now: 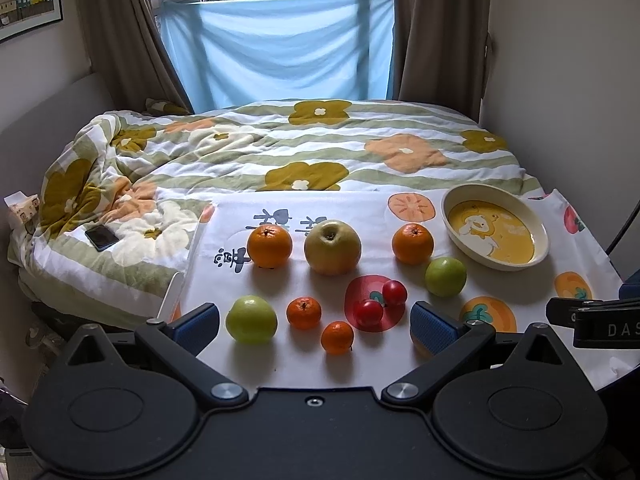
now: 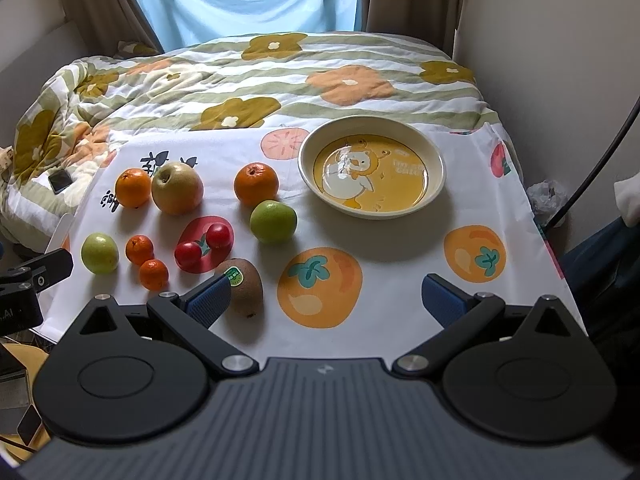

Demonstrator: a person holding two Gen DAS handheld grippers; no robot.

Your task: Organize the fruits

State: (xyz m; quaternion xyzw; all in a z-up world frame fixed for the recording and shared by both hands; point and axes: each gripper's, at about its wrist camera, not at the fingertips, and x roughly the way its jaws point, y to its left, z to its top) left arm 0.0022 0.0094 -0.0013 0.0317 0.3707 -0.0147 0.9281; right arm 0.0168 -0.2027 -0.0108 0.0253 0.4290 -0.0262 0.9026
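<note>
One kiwi (image 2: 243, 287) sits just beside right tool (image 2: 326, 300) left fingertip, long axis upright-ish; both tools spread wide, empty; bowl (image 2: 434, 190) ahead.

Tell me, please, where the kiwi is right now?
In the right wrist view, the kiwi lies on the tablecloth beside the right gripper's left finger, just below the two tomatoes.

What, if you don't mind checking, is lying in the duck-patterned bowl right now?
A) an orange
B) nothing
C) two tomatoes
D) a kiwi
B: the bowl shows only its duck print, while the oranges, tomatoes and kiwi all sit on the cloth outside it.
</note>
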